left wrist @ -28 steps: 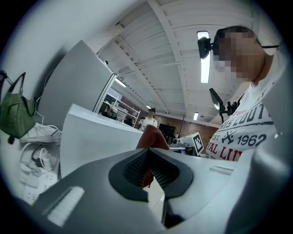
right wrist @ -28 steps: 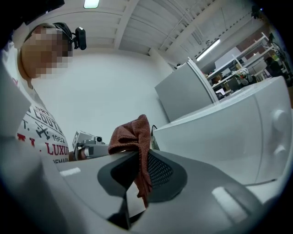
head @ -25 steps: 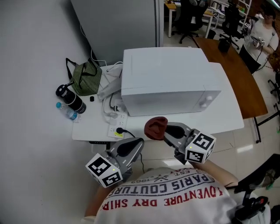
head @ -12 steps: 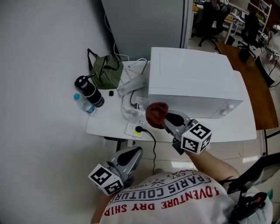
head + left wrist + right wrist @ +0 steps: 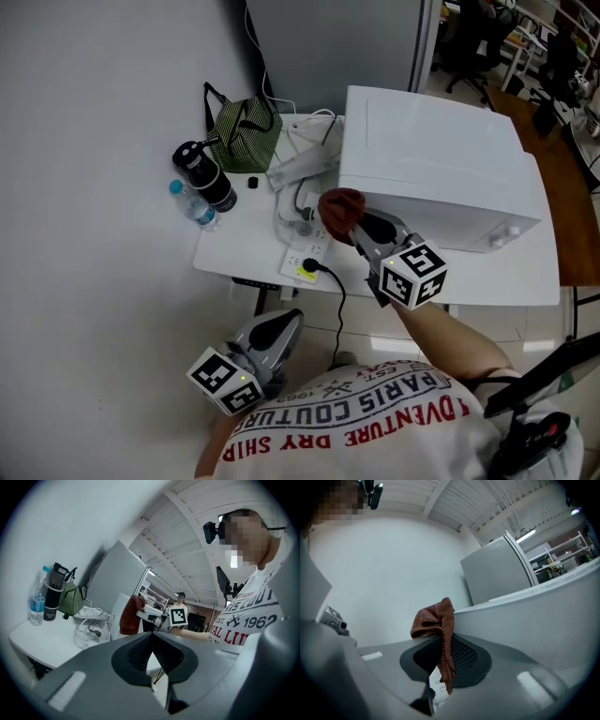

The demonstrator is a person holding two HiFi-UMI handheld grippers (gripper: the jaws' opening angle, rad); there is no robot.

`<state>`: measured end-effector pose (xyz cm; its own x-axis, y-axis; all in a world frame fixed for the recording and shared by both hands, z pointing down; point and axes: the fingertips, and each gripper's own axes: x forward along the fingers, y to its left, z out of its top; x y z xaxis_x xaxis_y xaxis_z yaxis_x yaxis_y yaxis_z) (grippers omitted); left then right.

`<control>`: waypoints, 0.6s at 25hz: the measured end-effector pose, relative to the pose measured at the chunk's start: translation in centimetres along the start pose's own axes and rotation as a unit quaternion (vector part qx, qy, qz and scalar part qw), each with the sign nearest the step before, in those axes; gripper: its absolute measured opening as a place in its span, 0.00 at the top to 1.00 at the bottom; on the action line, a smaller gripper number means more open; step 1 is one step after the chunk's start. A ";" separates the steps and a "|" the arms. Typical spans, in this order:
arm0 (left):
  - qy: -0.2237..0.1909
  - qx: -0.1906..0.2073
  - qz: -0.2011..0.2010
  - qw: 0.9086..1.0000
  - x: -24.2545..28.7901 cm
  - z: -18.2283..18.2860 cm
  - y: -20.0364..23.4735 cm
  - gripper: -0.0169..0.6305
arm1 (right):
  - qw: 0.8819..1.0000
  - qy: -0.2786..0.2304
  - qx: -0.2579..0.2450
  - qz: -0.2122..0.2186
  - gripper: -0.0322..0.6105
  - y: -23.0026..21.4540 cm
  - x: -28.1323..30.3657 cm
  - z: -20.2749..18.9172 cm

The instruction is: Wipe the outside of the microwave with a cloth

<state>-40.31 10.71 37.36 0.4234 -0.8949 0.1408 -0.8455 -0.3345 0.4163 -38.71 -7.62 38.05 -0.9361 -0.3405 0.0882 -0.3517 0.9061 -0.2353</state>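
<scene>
A white microwave [image 5: 441, 159] stands on the white table [image 5: 230, 253]. My right gripper [image 5: 354, 225] is shut on a reddish-brown cloth [image 5: 339, 210], and the cloth sits at the microwave's left front corner. In the right gripper view the cloth [image 5: 437, 620] hangs pinched between the jaws, with the microwave's side wall [image 5: 543, 616] close on the right. My left gripper [image 5: 281, 330] hangs low below the table's front edge, near my chest, shut with nothing in it. In the left gripper view its jaws meet at the tips [image 5: 151, 638].
Left of the microwave lie a green striped bag [image 5: 246, 131], a black flask [image 5: 206, 176], a water bottle [image 5: 191, 206], a power strip [image 5: 305, 258] and tangled white cables [image 5: 302, 183]. A wooden table [image 5: 572, 159] stands to the right, a grey panel [image 5: 328, 47] behind.
My right gripper has carried the cloth up and forward to the microwave's left front corner. The left gripper has dropped back toward my body, and my head has shifted left.
</scene>
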 end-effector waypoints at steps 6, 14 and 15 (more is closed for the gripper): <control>-0.002 0.009 -0.004 1.000 1.0 0.5 -1.0 0.97 | 1.000 0.007 -0.018 -0.020 0.89 -1.3 -0.6 0.2; 0.000 0.024 -0.034 0.999 4.6 0.8 -3.9 0.97 | 0.998 0.004 -0.018 -0.055 0.89 -4.7 -5.3 0.8; 0.003 0.025 -0.042 0.999 5.2 0.6 -4.4 0.97 | 0.998 0.003 -0.017 -0.063 0.89 -5.4 -6.2 0.9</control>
<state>-34.57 7.35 35.67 0.4948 -0.8617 0.1125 -0.8224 -0.4225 0.3809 -31.02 -10.58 37.92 -0.8842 -0.4510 0.1218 -0.4668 0.8639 -0.1890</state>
